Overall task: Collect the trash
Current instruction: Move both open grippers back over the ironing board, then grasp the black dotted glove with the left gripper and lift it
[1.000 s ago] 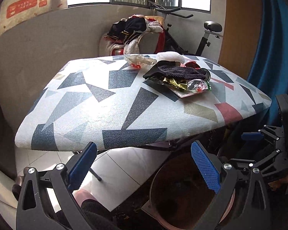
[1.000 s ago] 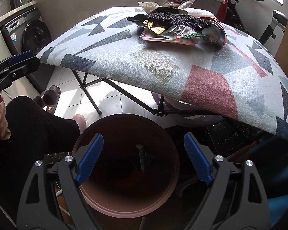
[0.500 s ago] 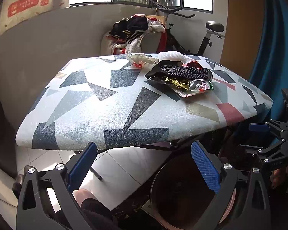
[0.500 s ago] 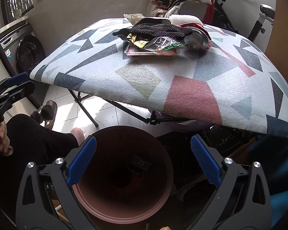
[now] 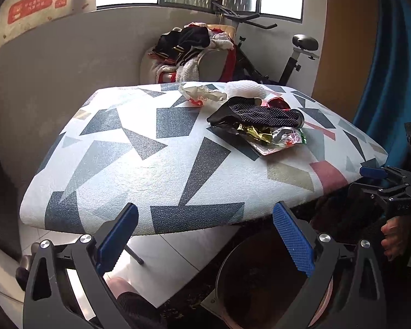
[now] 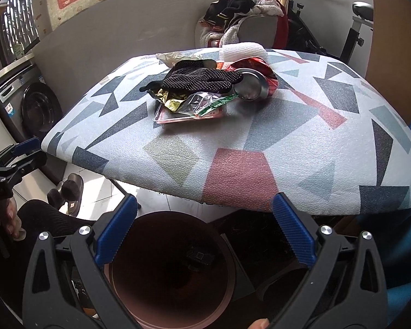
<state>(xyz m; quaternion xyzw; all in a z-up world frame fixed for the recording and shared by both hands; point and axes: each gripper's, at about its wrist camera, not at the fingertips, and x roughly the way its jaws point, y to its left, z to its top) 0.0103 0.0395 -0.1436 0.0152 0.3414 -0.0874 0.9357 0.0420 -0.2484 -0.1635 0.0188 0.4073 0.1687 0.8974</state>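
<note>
Your left gripper [image 5: 205, 235] and right gripper [image 6: 205, 229] both gape wide, empty, above the bin [image 6: 172, 274]; the wrappers' [image 6: 205, 104] print is unreadable.

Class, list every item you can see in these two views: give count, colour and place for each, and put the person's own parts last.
table: one, white with grey, blue and red shapes, centre
black glove: one, dotted, on the litter pile
pink tray: one, under wrappers
gold wrapper: one, on the tray
clear wrapper: one, green strip, on the tray
metal bowl: one, silver, beside the glove
bin: one, brown, on the floor below the table edge
exercise bike: one, black, behind the table
left gripper: blue pads, open
right gripper: blue pads, open
</note>
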